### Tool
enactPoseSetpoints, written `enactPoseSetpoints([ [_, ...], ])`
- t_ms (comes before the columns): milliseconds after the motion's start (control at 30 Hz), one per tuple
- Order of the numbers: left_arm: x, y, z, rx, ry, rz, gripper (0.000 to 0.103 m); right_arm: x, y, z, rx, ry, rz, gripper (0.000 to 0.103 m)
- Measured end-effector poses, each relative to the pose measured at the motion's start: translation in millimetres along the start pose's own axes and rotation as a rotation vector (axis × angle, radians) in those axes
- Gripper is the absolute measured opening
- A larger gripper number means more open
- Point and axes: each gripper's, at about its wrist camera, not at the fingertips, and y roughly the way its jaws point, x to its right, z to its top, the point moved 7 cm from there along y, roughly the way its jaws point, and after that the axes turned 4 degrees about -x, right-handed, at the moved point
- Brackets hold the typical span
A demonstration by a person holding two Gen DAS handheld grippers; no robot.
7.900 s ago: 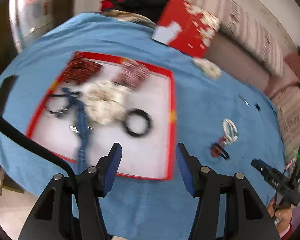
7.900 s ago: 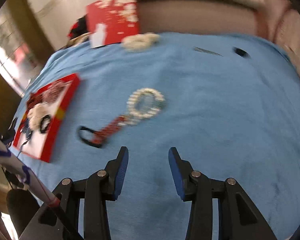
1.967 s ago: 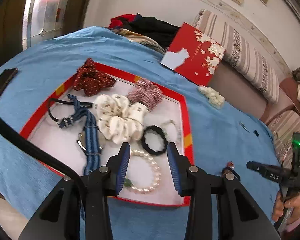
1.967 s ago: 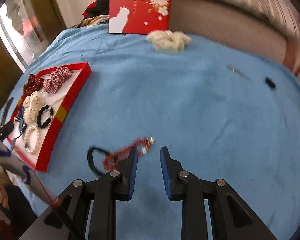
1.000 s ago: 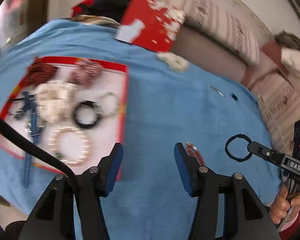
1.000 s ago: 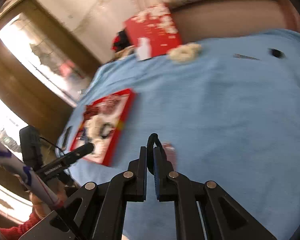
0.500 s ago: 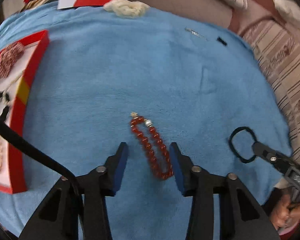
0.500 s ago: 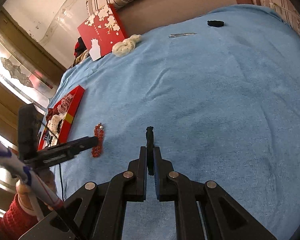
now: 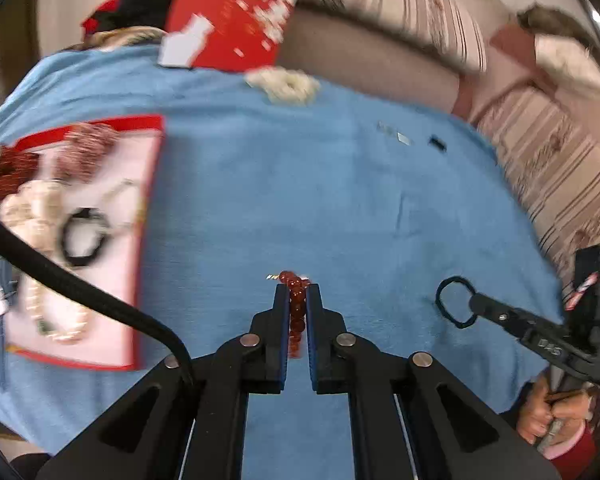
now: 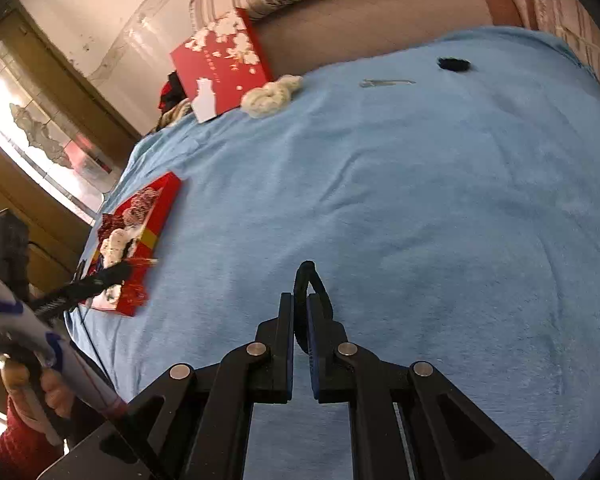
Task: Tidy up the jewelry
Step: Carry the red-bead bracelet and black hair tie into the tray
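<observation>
Jaws on my left gripper (image 9: 297, 300) clamp the red bead bracelet (image 9: 296, 312); my right gripper (image 10: 300, 308) pinches the black hair tie (image 10: 309, 276).

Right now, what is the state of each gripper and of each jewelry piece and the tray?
Left gripper: shut on the red bracelet.
Red bracelet: pinched between the left jaws, one end sticking out past the tips.
Right gripper: shut on the black band.
Black band: held by the right jaws, its loop free beyond the tips.
Tray: on the blue cloth, open, with scrunchies and bracelets inside.
</observation>
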Motion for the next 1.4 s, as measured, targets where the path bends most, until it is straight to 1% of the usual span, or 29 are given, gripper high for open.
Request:
enactPoseSetpoints([
  [100,-30,-33,3,0.043,-0.045,0.017,0.007,-19,-2,2,0.004,-0.036,0.009,0.007],
  [200,-66,-58,2,0.071,-0.105,0.055,0.007,-40,-1,4,0.004,-0.072,0.019,0.007],
  [267,-93,-74,0,0.095,-0.14,0.1,0.007,-55,0,4,0.003,-0.098,0.024,0.007],
  [400,-131,-96,-10,0.122,-0.189,0.175,0.007,-81,1,1,0.0,-0.145,0.032,0.007],
  [500,-155,-114,-19,0.147,-0.2,0.265,0.007,-97,2,-2,-0.006,-0.185,0.03,0.007],
  [667,-171,-125,-27,0.154,-0.196,0.375,0.007,-127,7,-7,-0.025,-0.258,0.023,0.007],
  [833,-180,-129,-32,0.154,-0.192,0.425,0.007,-156,13,-12,-0.045,-0.327,0.013,0.007],
  [967,-185,-129,-29,0.163,-0.166,0.483,0.007,-177,15,-13,-0.046,-0.371,0.008,0.007],
  [1033,-187,-128,-27,0.165,-0.158,0.492,0.007,-187,17,-12,-0.045,-0.388,0.006,0.007],
  [1167,-198,-124,-24,0.16,-0.17,0.487,0.007,-210,25,-6,-0.049,-0.426,0.003,0.007],
  [1400,-225,-113,-21,0.139,-0.229,0.439,0.007,-252,51,0,-0.072,-0.479,0.014,0.007],
])
